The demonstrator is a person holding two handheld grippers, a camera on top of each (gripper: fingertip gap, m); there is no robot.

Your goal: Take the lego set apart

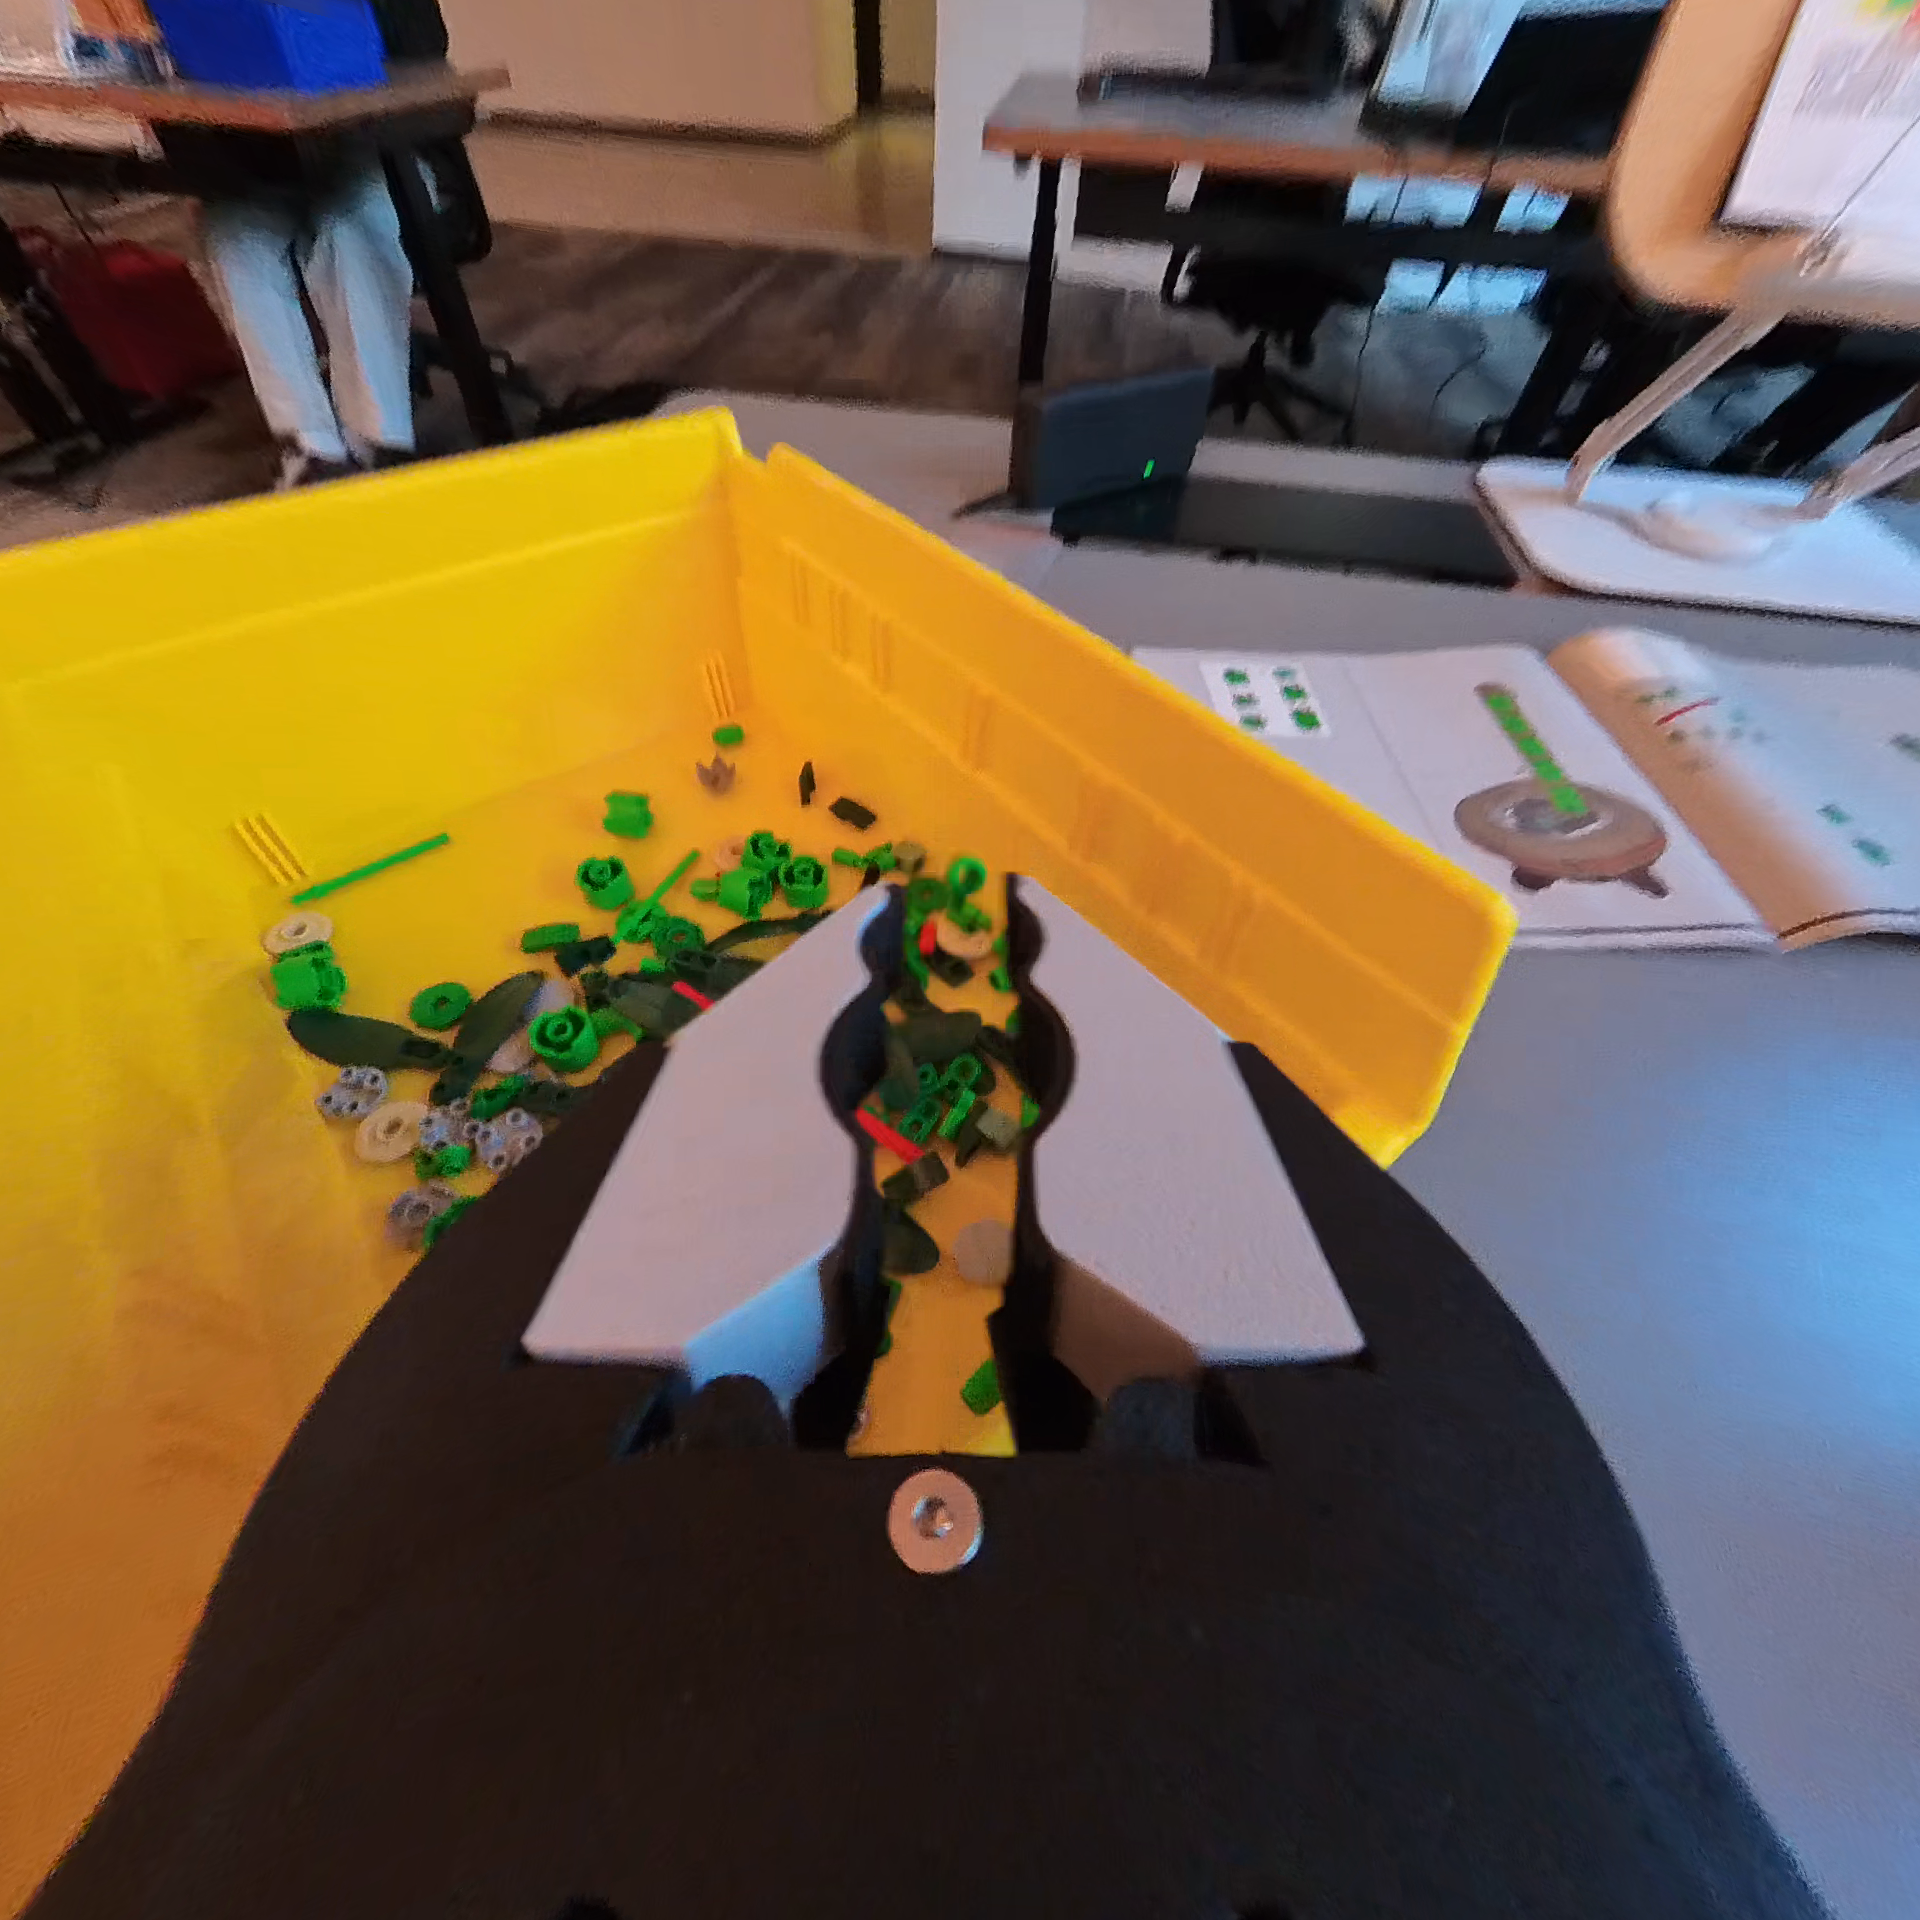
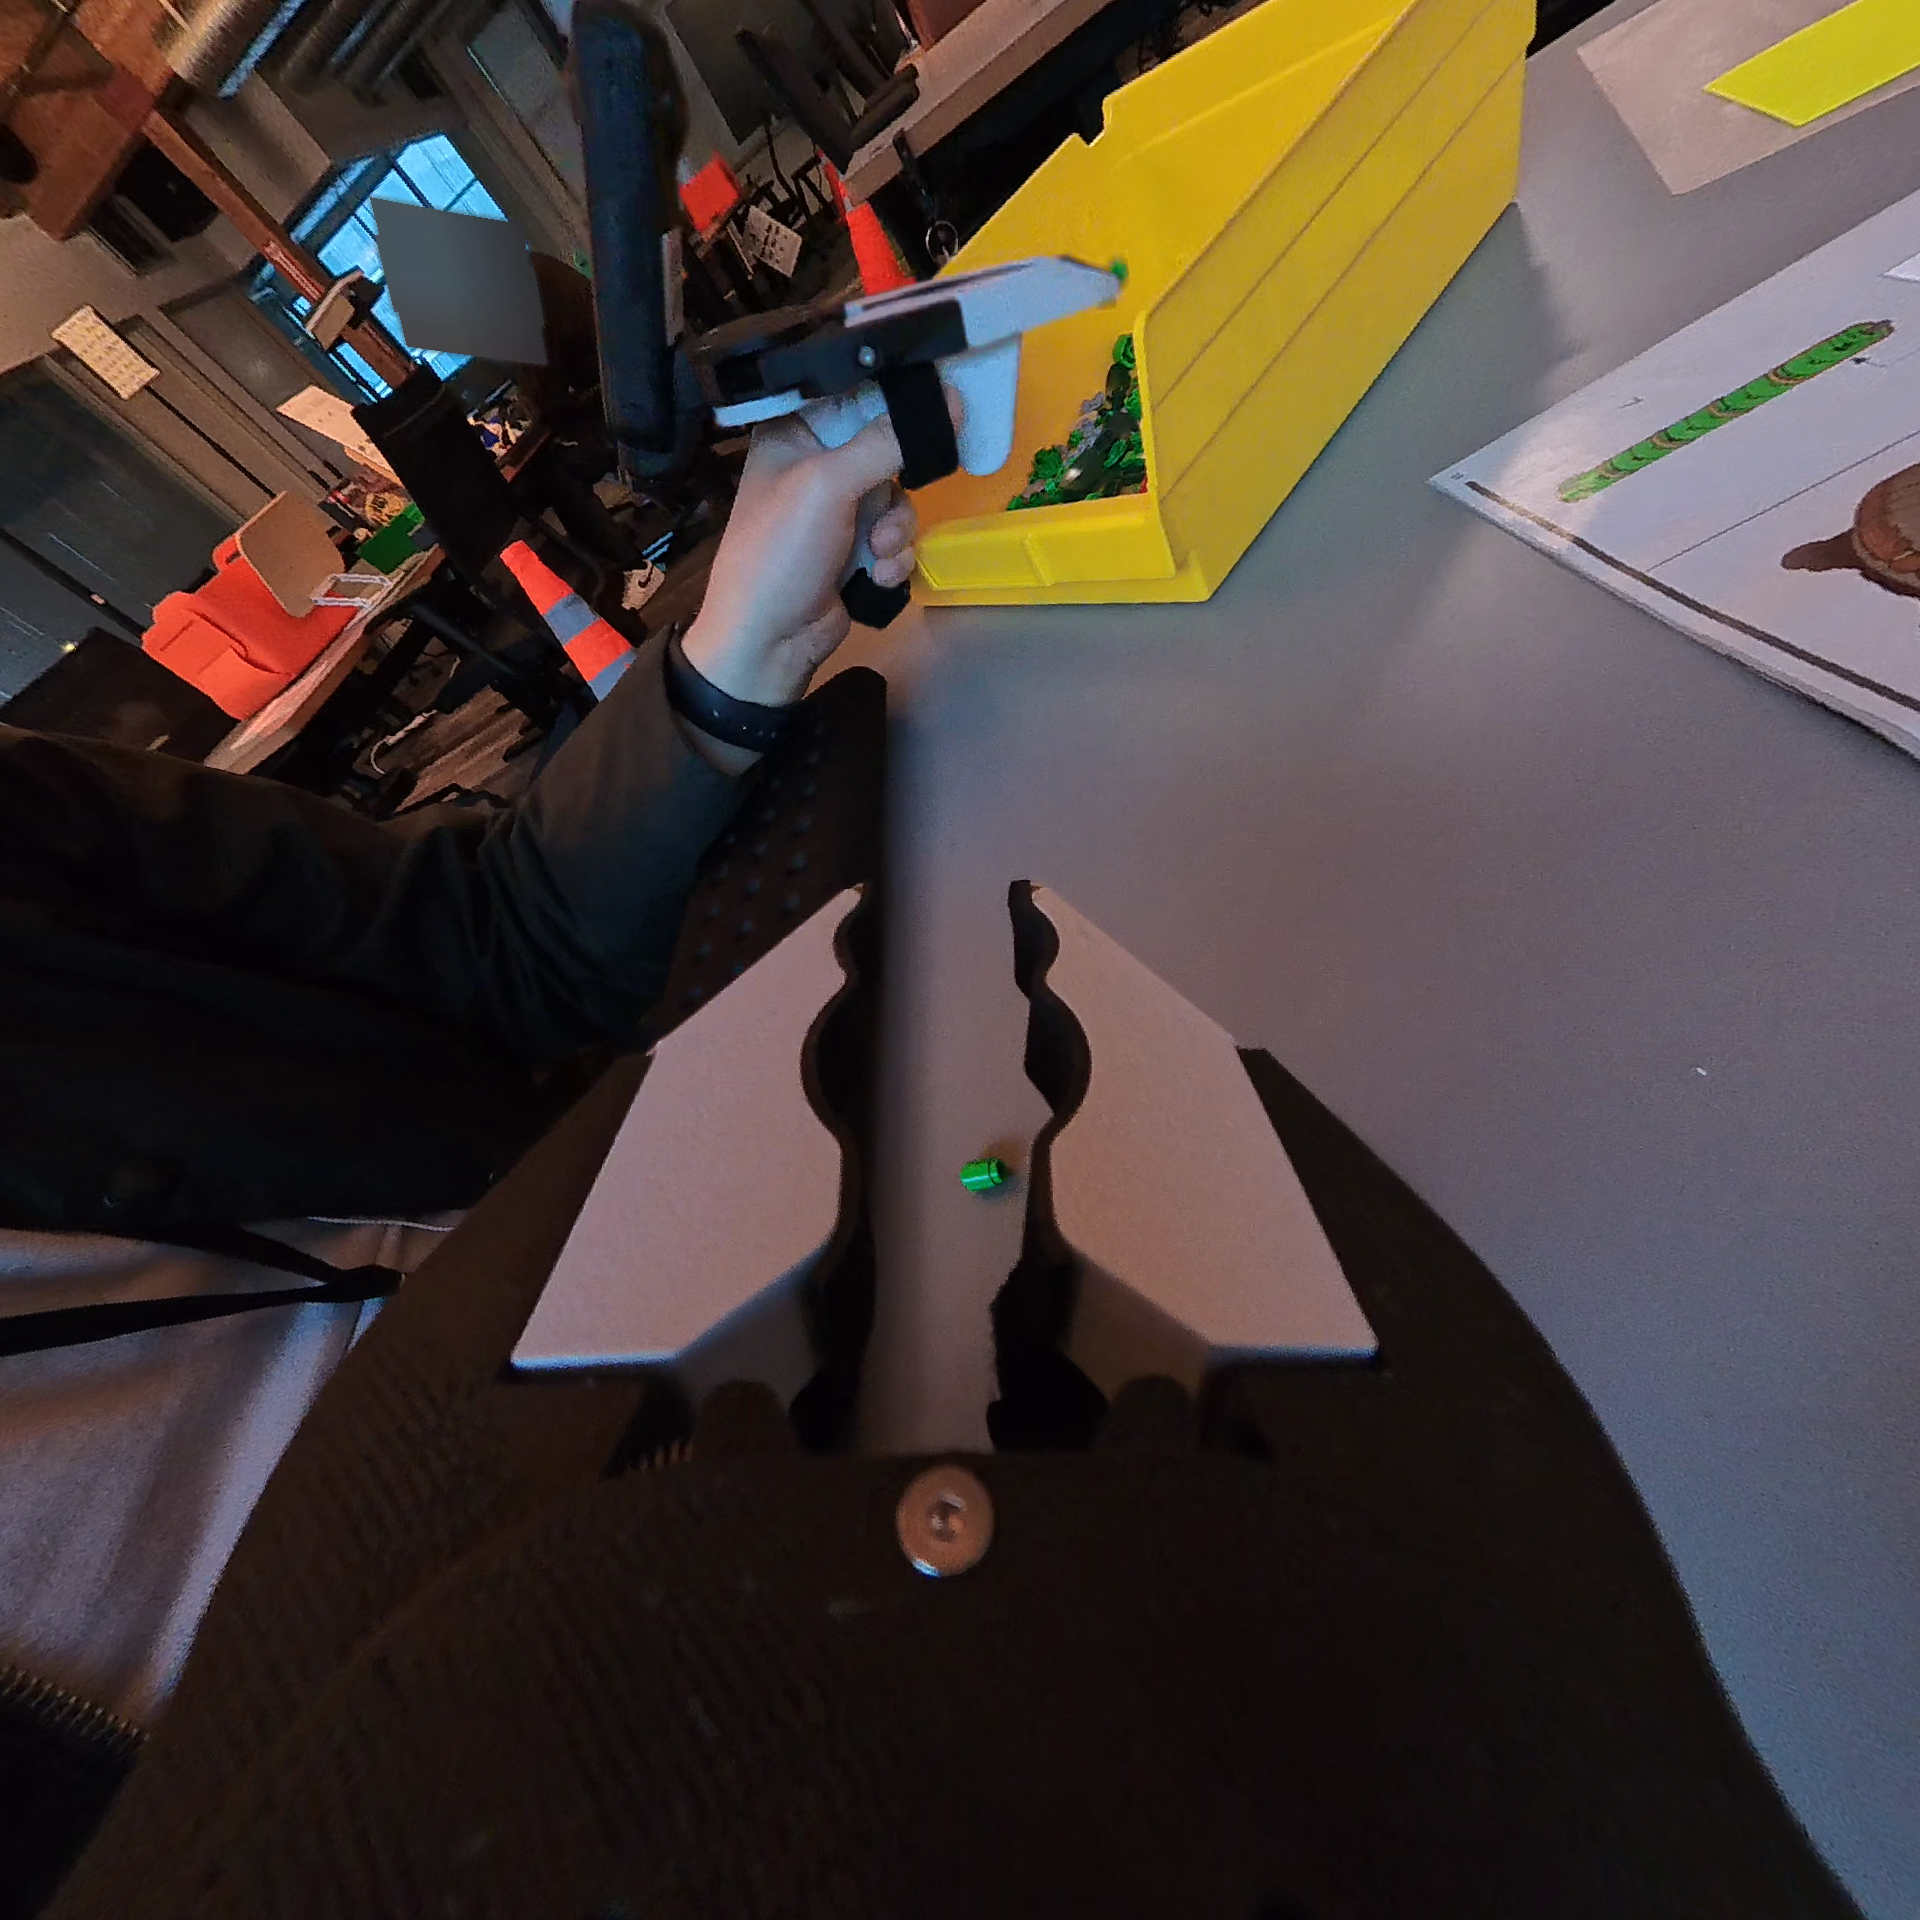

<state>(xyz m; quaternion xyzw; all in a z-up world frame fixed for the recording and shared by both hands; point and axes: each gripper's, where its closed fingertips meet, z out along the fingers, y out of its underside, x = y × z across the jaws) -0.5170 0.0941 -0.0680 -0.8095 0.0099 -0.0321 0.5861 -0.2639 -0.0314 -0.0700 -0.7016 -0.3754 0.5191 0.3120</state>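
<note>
Glossy yellow plastic bin (image 1: 1143,790), matt grey table (image 2: 1455,831), paper booklet (image 1: 1455,790)

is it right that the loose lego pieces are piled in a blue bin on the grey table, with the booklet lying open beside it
Not quite: the bin is yellow, not blue, as the left wrist view shows. The rest holds: the loose lego pieces lie in it on the grey table, and the booklet lies open beside it.

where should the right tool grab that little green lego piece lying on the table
Grip the small green round piece across its curved sides, coming from above. It lies tipped over, alone on the grey table, between the open right tool's fingers, so closing slowly should keep it from rolling.
</note>
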